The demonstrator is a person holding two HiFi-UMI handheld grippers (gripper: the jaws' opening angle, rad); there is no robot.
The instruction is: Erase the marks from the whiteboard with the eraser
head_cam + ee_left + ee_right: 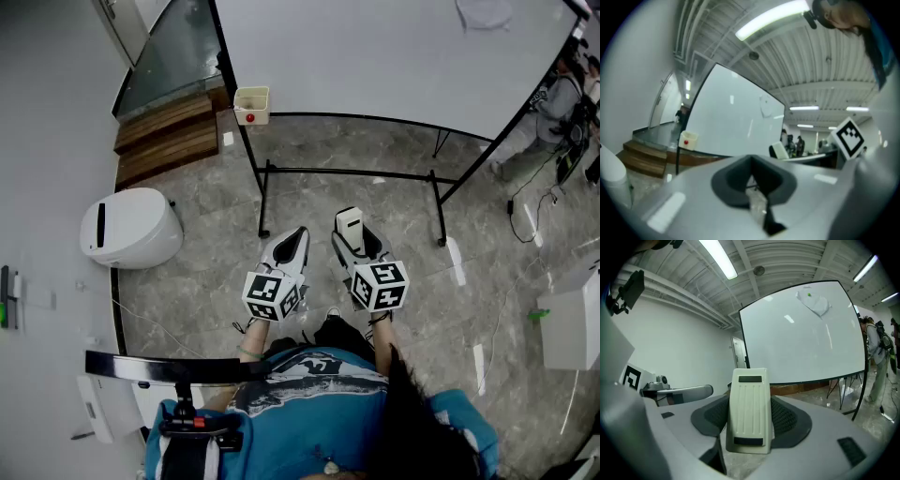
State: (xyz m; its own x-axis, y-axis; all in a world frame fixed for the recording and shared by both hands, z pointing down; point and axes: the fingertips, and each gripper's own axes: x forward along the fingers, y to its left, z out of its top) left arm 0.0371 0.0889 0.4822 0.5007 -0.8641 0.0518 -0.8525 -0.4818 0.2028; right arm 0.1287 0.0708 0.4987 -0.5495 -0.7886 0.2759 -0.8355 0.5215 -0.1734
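A: Whiteboard (pixel 394 56) location?
B: Standing on the floor (pixel 375 155), ahead of the left gripper (pixel 296 236) and right gripper (pixel 353 232). Box (pixel 251 105) at its lower left corner, steps (pixel 169 136) further left.
A: Eraser (pixel 749 408)?
B: Between the right gripper's fingers. Marks (pixel 813 301) near the board's upper right.

Shirt (pixel 281 417) blue; left gripper (pixel 298 234), right gripper (pixel 350 225) grey.
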